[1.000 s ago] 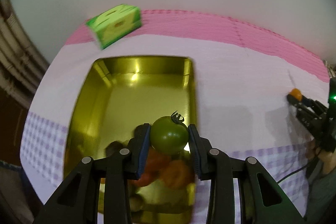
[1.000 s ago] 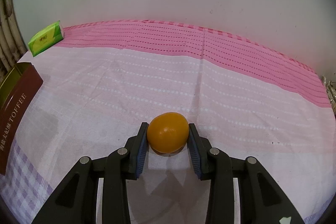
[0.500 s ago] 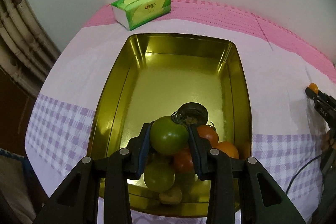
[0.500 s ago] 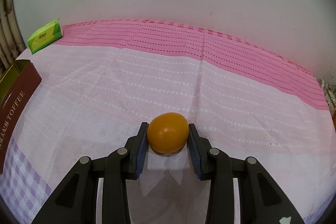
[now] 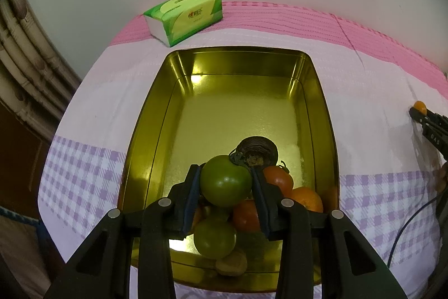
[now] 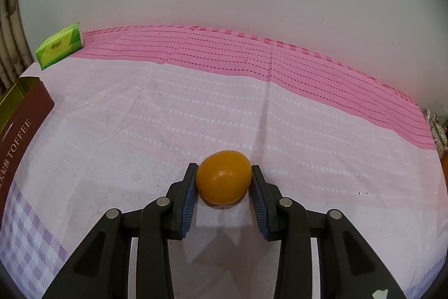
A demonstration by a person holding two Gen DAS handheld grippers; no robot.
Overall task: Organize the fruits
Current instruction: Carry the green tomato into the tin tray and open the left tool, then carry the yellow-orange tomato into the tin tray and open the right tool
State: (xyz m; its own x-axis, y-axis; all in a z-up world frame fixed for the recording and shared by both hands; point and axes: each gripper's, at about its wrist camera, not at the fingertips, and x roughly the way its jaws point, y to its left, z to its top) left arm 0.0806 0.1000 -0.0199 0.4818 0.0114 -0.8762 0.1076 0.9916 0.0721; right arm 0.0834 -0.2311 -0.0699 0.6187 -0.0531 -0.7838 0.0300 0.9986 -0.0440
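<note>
My left gripper [image 5: 225, 178] is shut on a green tomato [image 5: 224, 187], hanging just above the near end of a gold tin [image 5: 168, 114]. Below it in the tin lie a second green tomato [image 5: 214, 238], red tomatoes [image 5: 277, 178], an orange fruit [image 5: 306, 199], a dark wrinkled fruit [image 5: 259, 150] and a small tan one [image 5: 231, 265]. My right gripper [image 6: 223, 179] is shut on an orange [image 6: 223, 177] that rests on the cloth. In the left wrist view the right gripper [image 5: 417, 110] shows at the far right edge.
A green tissue pack [image 5: 184, 16] lies behind the tin by the wall. The tin's brown "TOFFEE" side [image 6: 19, 119] stands at the left of the right wrist view. A pink and lilac checked cloth [image 6: 252, 108] covers the table. A cable [image 5: 406, 229] hangs at the right.
The left gripper carried the green tomato over the tin and lower, then held still above the fruit pile. The right gripper and its orange have not moved.
</note>
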